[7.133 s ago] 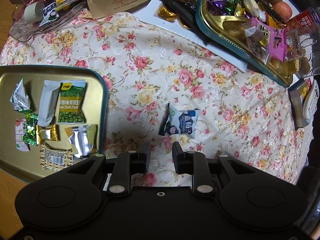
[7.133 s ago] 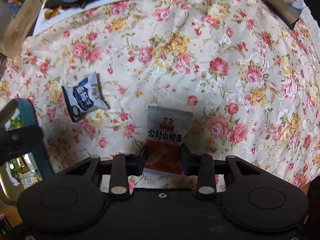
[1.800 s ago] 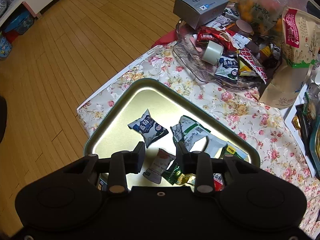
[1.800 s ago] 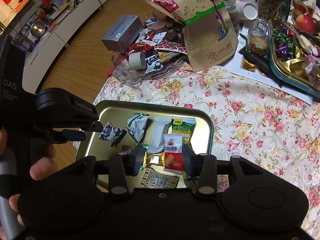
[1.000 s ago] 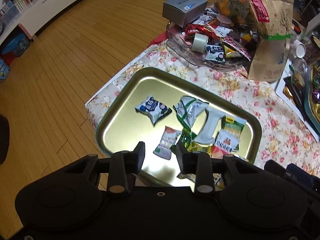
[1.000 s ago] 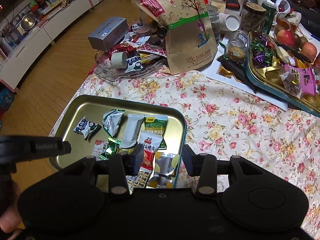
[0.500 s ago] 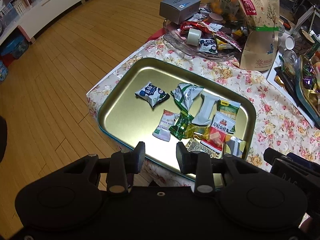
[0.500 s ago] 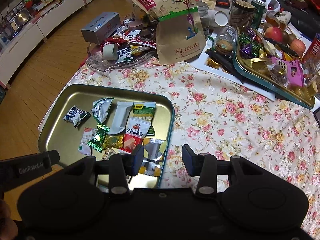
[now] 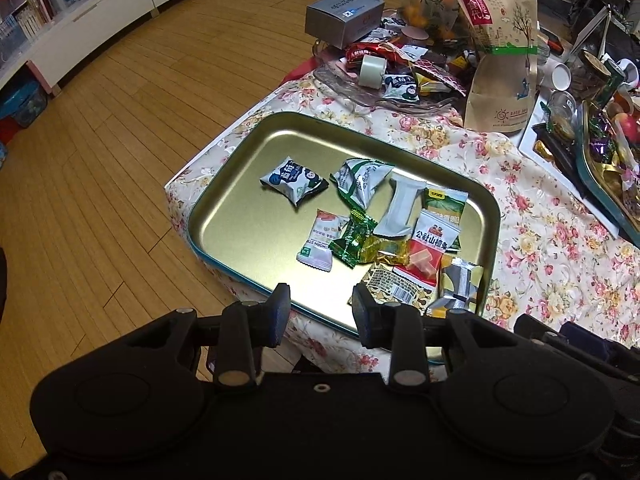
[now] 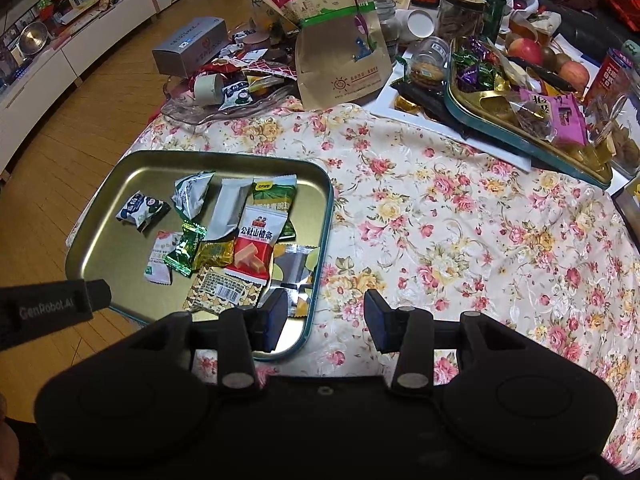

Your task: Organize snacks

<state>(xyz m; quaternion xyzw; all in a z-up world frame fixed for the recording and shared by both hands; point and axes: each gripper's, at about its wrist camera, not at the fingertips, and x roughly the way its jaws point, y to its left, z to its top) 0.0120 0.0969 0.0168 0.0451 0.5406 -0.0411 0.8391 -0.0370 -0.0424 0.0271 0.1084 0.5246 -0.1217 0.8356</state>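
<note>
Both grippers hang empty with jaws apart: left gripper (image 9: pixel 320 304) over the gold metal tray's (image 9: pixel 240 216) near rim, right gripper (image 10: pixel 326 312) beside it above the floral tablecloth (image 10: pixel 440 220). Wrapped snacks (image 10: pixel 256 240) lie inside the tray; beyond stands a tan paper pouch (image 10: pixel 340 40).

The gold tray's (image 9: pixel 224 216) near edge is hidden behind the left gripper's fingers (image 9: pixel 280 312). A barcode packet (image 10: pixel 220 292) lies partly under the red packet (image 10: pixel 256 248). The second tray (image 10: pixel 520 136) runs off the right edge. Small print on the wrappers is unreadable.
</note>
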